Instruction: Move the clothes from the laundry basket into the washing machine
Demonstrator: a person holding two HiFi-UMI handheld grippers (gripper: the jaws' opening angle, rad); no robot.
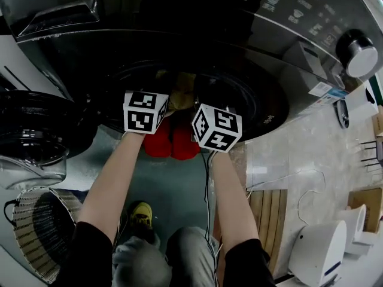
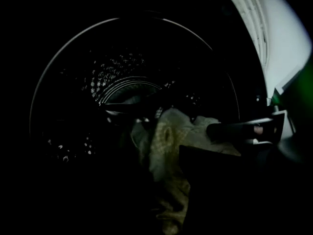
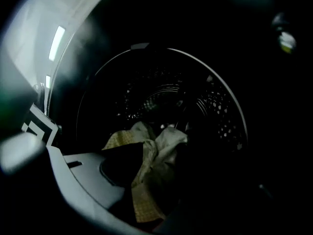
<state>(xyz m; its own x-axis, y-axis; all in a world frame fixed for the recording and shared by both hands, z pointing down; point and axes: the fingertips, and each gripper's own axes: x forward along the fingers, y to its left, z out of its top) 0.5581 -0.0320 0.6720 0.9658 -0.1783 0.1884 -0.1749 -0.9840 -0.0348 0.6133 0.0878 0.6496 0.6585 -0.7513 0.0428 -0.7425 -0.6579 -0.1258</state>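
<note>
My left claw [image 1: 157, 137] and right claw [image 1: 187, 141] gape, gripping nothing; cloth [image 2: 168, 146] lies between their jaws inside the drum [image 3: 215, 106].

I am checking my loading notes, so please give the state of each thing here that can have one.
Dark front-loading washing machine: round glass door swung open.
Yellow checked cloth: crumpled at the mouth of the perforated steel drum.
Woven laundry basket: upright on the floor.
Left gripper: open, cloth between its jaws.
Right gripper: open, cloth between its jaws.
</note>
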